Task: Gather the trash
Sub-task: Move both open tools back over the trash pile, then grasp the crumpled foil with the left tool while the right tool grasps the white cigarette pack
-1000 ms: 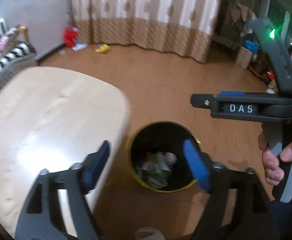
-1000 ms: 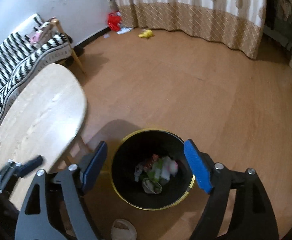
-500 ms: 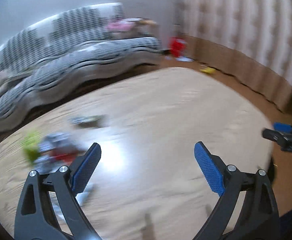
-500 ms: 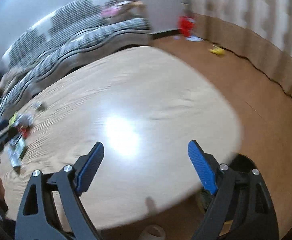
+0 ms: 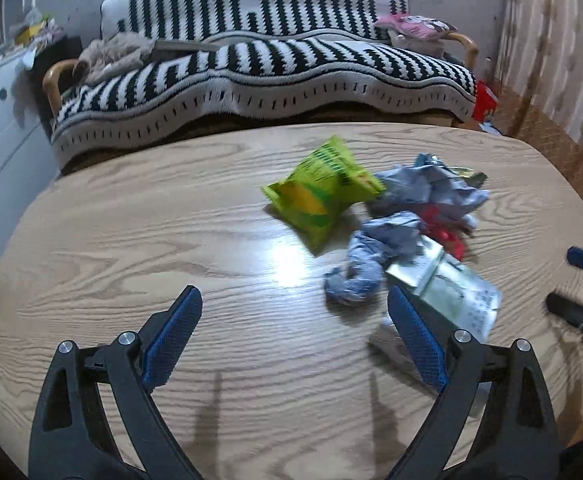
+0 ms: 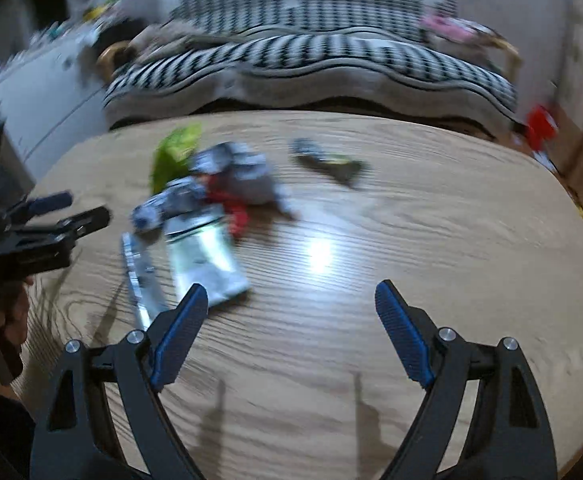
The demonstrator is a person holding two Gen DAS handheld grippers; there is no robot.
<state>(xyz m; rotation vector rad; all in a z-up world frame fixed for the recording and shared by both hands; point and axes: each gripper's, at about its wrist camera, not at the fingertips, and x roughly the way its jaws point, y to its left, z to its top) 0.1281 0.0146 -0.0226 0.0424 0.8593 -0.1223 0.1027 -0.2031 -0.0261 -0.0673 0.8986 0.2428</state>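
On table [image 5: 139, 240]: trash pile bunched toward sofa side — green snack bag [image 5: 323, 192], crumpled blue wrappers [image 5: 375, 256], silver pouch [image 5: 447, 288]. Left gripper [image 5: 295, 336] and right gripper [image 6: 287, 332] both spread wide, empty, angled down at the pile, probably set for next pickup.

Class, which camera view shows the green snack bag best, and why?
The left wrist view: the green snack bag lies sharp and whole on the table. The right wrist view shows it blurred and partly hidden behind crumpled wrappers.
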